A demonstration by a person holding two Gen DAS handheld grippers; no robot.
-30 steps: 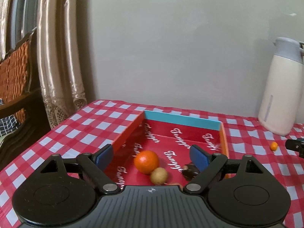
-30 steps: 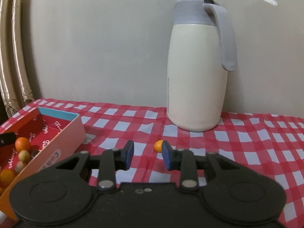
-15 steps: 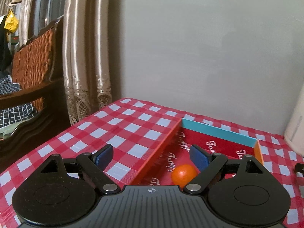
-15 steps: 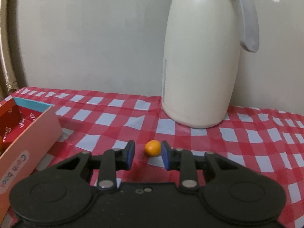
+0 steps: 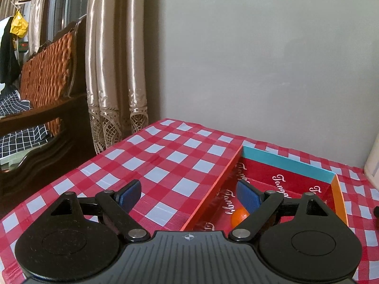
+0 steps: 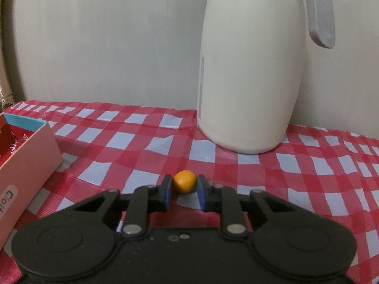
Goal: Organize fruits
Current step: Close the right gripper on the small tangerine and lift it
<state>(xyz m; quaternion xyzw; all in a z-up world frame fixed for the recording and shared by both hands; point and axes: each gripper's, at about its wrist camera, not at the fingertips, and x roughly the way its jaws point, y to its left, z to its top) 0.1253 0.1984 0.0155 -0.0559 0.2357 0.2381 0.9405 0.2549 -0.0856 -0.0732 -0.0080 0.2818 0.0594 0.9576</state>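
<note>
The right tongs [image 6: 182,193] have just been closing and now pinch one small orange fruit [image 6: 185,184] between the blue pads, low over the checked worktop [image 6: 260,165]; whether the fruit still touches the cloth cannot be told. Just behind it stands one cream jug [image 6: 248,71], its lid cut off by the frame edge. To the left, one corner of the red box [image 6: 26,151] shows, its label partly cut off. The left tongs [image 5: 189,195] stand spread wide and hold nothing, straddling the near left wall of the box [image 5: 213,189]. Inside, one orange fruit [image 5: 238,215] is visible, half hidden behind the right pad; the rest of the box floor is masked by the tongs' body. Curtains [image 5: 113,71] and one dark wooden chair [image 5: 47,90] stand beyond the worktop's left edge.
</note>
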